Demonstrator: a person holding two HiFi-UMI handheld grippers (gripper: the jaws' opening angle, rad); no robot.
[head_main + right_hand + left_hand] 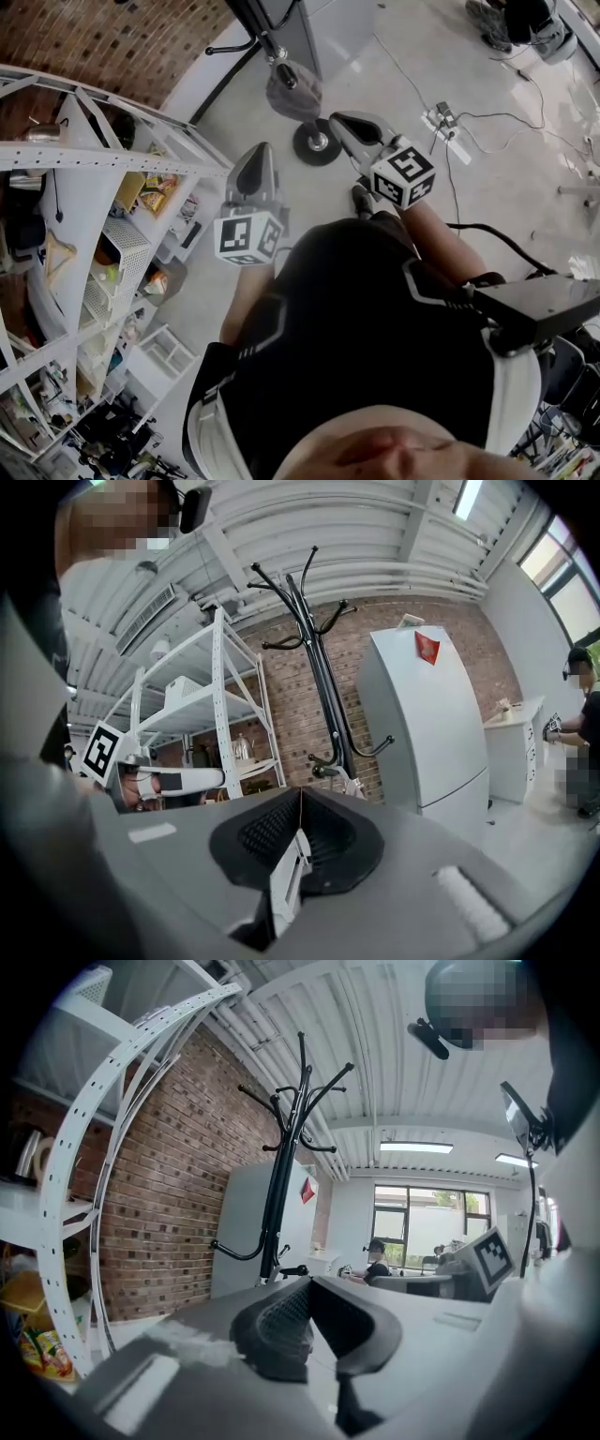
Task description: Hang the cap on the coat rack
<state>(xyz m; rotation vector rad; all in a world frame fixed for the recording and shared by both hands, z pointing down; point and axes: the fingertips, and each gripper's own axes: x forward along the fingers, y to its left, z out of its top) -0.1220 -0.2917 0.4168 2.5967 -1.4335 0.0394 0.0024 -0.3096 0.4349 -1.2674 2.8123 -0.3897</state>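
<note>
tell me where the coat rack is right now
In the left gripper view the coat rack stands centre-left, before the brick wall, beside the white cabinet.

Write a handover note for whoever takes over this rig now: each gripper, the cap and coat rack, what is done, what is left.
Left gripper: shut, empty.
Right gripper: shut, empty.
Both point at the coat rack.
Cap: a grey shape low on the rack in the head view looks like it, hung; neither gripper view shows it.
Done: hanging, apparently.
Left: check that it holds, then back away.
</note>
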